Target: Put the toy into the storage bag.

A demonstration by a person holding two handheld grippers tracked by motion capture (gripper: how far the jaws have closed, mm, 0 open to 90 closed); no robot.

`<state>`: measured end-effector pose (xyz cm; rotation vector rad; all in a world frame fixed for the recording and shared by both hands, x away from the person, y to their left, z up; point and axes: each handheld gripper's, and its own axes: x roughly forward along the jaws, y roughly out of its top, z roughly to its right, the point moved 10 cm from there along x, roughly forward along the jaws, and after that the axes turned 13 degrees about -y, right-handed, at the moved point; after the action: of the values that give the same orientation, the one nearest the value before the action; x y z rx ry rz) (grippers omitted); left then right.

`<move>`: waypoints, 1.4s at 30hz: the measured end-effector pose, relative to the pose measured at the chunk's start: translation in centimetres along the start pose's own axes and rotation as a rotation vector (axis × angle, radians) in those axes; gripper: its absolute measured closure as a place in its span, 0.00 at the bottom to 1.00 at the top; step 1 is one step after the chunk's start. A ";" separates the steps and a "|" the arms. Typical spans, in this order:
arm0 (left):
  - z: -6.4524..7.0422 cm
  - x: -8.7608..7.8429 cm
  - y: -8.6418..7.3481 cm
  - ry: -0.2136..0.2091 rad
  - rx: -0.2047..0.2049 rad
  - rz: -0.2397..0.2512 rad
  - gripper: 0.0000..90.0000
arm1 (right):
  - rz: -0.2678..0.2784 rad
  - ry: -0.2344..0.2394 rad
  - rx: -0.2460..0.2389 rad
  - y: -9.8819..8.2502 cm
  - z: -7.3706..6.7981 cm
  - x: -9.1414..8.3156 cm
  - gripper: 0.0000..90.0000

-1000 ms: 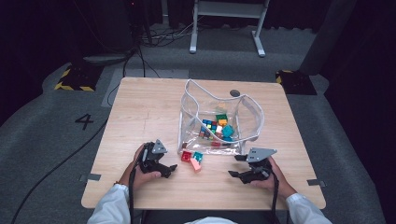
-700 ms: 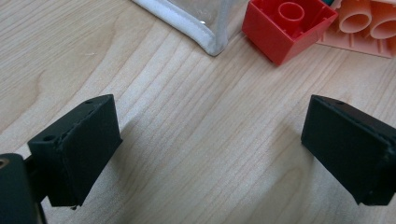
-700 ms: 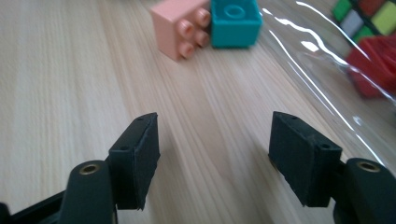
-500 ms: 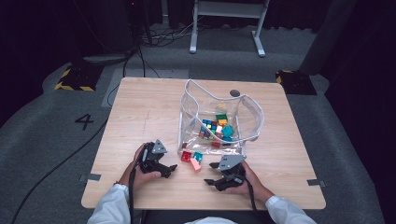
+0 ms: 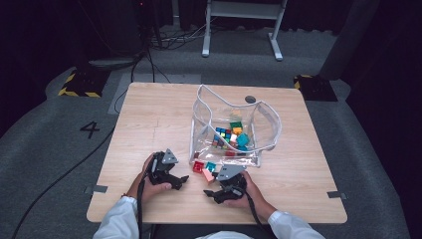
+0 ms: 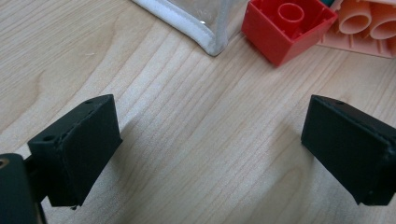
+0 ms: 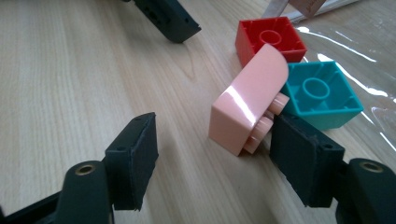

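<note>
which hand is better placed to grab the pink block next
Right. The right gripper is open with the pink block already between its jaws; the left gripper has only bare table between its jaws.

1. A wooden table (image 5: 149,114) fills the middle of the high view.
2. A clear bag (image 5: 266,117) of coloured blocks sits right of centre.
3. A white "4" (image 5: 89,129) marks the grey floor at left.
4. A white frame (image 5: 241,10) stands top centre.

Three loose blocks (image 5: 204,169) sit just before the pouch (image 5: 234,130), between both grippers; more blocks inside it.
</note>
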<state>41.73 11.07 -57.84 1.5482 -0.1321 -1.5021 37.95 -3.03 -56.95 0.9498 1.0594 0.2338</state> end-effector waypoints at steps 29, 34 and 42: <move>0.0 0.0 0.0 0.000 0.000 0.001 0.05 | 0.012 -0.147 0.053 0.2 1.8 0.2 0.73; 0.0 0.0 0.0 0.000 0.001 0.000 0.05 | 0.013 -0.132 0.041 -0.3 2.1 -0.4 0.74; 0.0 0.0 0.0 -0.001 0.000 0.000 0.05 | 0.014 -0.079 0.009 -1.9 2.7 -2.2 0.74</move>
<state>41.73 11.07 -57.84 1.5480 -0.1327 -1.5027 38.55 -6.88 -56.59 0.9673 0.9825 0.2010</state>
